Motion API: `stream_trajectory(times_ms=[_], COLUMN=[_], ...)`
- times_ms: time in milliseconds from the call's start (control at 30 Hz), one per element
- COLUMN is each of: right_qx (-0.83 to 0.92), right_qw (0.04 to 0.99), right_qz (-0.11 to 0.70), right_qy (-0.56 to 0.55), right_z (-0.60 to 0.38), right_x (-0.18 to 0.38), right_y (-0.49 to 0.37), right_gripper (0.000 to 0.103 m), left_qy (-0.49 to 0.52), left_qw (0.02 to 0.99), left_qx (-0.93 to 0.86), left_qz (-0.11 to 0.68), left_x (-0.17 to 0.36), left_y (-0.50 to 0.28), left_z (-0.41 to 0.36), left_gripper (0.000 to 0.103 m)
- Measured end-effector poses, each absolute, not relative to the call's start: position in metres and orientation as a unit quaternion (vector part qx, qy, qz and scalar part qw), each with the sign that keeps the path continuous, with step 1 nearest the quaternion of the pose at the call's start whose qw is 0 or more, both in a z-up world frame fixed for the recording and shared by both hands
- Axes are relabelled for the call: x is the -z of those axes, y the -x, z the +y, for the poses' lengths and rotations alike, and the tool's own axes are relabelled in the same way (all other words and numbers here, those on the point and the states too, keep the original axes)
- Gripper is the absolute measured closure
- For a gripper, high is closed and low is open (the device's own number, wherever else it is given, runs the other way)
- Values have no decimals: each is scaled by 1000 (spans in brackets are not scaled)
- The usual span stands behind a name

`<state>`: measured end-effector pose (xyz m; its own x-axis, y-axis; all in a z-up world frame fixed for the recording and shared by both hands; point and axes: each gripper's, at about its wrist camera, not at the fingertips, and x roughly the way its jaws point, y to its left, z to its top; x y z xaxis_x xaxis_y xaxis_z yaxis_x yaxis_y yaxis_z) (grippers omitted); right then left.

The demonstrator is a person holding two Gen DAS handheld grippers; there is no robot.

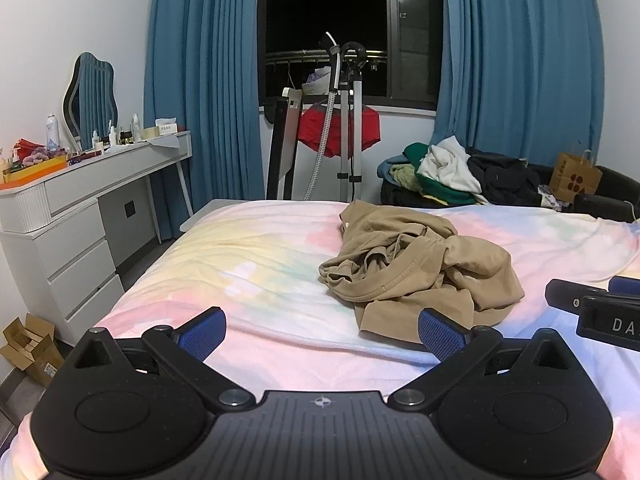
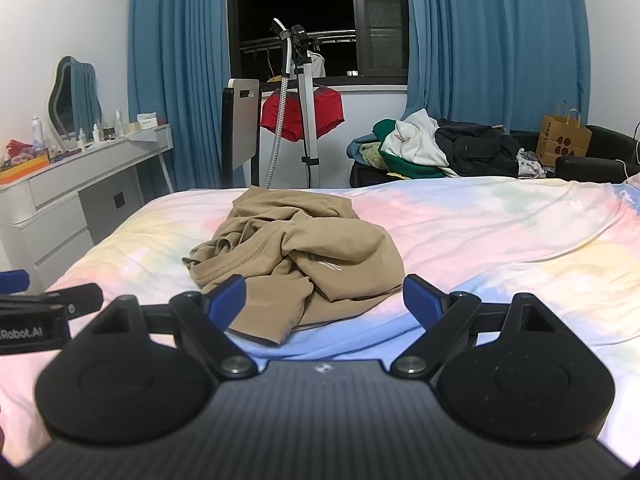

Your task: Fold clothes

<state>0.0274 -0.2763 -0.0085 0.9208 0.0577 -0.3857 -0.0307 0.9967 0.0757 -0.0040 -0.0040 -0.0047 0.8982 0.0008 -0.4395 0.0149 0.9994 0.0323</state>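
Bed edge runs at 9 o'clock; pastel bedspread [image 1: 248, 256] lies bare from 9 to 11 and again from 1 to 3. White dresser [image 1: 76, 216] stands beyond the left edge, garment steamer pole [image 1: 346, 128] at 12, clothes pile [image 1: 452, 172] at 1. My left gripper [image 1: 322, 330] is spread wide, holding nothing; my right gripper [image 2: 324, 300] likewise. Crumpled tan shirt [image 1: 416, 268] sits mid-bed, at 1 o'clock from my left fingers, 11 from my right, hem near both.

Even, bright indoor light falls softly across both views, the window [image 1: 324, 28] at 12 o'clock black, with fisheye bending and dark vignetted corners.
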Motion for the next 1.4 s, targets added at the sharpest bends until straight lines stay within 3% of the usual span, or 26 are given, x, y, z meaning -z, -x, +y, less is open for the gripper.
stream_trajectory(times_ms=[933,1100,1200,1400], right_qx=[1,5,9,41], right_qw=[977,974,975,961], right_qz=[204,203,198,217], right_qy=[-64,-96,-105,-167], right_z=[-289,-303,-316,-362], right_x=[3,-1,1,18], right_y=[-25,-24,-28,-51], right_gripper=[16,16,16,16], left_qy=[-3,15,12,151], left_qw=[970,961,954,925], left_qx=[44,78,92,92], left_qz=[238,266,286,335], left_x=[27,40,50,78], left_y=[-14,-50,-87,-167], left_z=[7,4,2,33], left_gripper=[3,7,16,20])
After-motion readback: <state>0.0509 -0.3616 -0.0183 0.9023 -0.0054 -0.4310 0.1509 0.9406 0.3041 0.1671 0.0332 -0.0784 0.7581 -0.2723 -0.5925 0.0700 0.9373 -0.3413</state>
